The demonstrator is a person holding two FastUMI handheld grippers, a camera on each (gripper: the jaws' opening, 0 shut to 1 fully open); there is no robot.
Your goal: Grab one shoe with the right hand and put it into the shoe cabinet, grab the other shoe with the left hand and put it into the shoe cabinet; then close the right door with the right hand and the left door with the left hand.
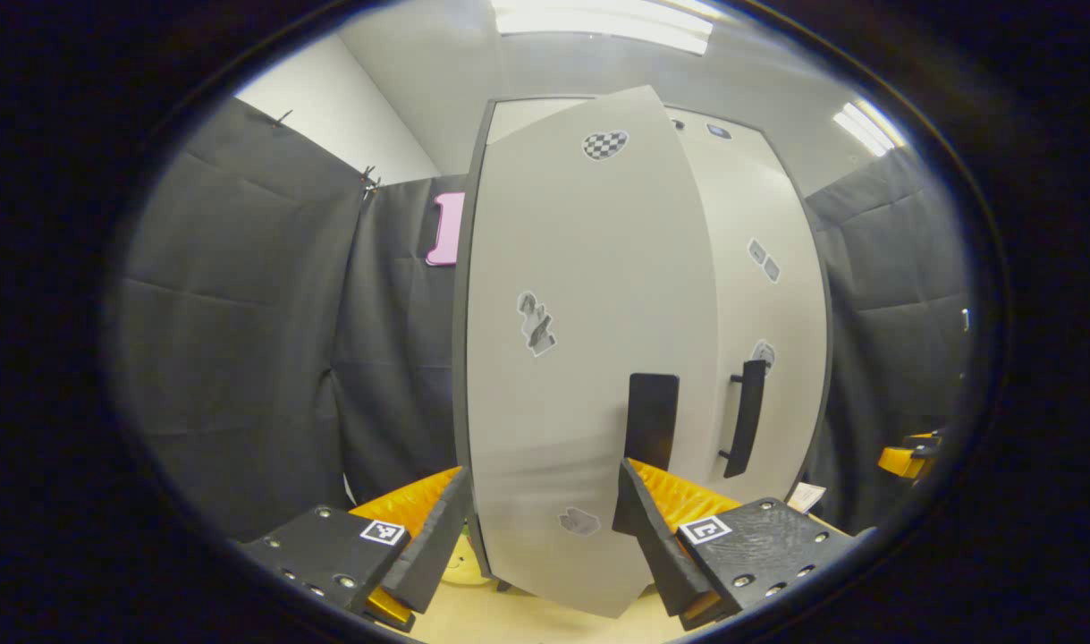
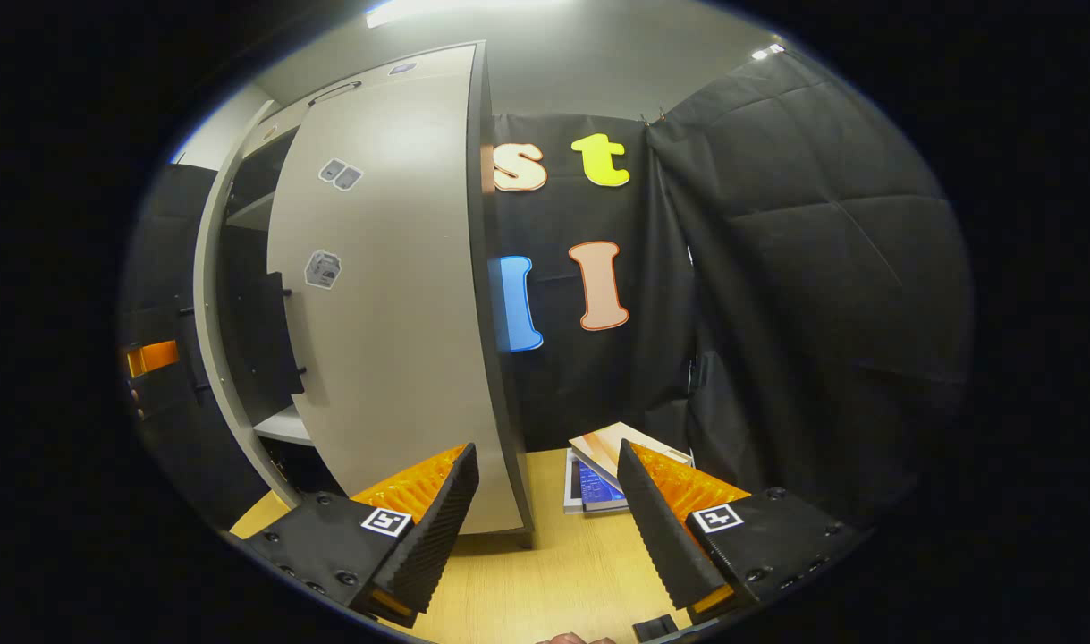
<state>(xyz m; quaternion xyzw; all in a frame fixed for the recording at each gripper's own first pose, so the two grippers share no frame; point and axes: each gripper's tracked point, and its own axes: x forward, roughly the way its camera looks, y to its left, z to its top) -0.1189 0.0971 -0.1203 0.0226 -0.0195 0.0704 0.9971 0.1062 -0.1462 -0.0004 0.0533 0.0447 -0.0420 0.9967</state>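
Note:
The grey shoe cabinet point(image 1: 509, 112) stands close in front. Its left door point(image 1: 580, 268) hangs ajar, swung out toward me, with a black handle point(image 1: 652, 420) near its free edge. The right door point(image 1: 759, 304) lies flat against the cabinet, its black handle point(image 1: 747, 416) upright. My left gripper point(image 1: 543, 474) is open, its fingers spread just before the lower face of the left door. In the right gripper view the right door point(image 2: 384, 313) looks shut, and a gap beside it shows a shelf point(image 2: 281, 425). My right gripper point(image 2: 545, 452) is open and empty over the table, right of the cabinet.
The cabinet stands on a wooden table point(image 2: 562, 572). Some booklets point(image 2: 598, 474) lie by its right side. Black cloth walls close in all round. A small pale yellow object point(image 1: 460, 563) sits by the cabinet's lower left corner. The right gripper point(image 1: 907, 456) shows far right, the left gripper point(image 2: 151, 358) far left.

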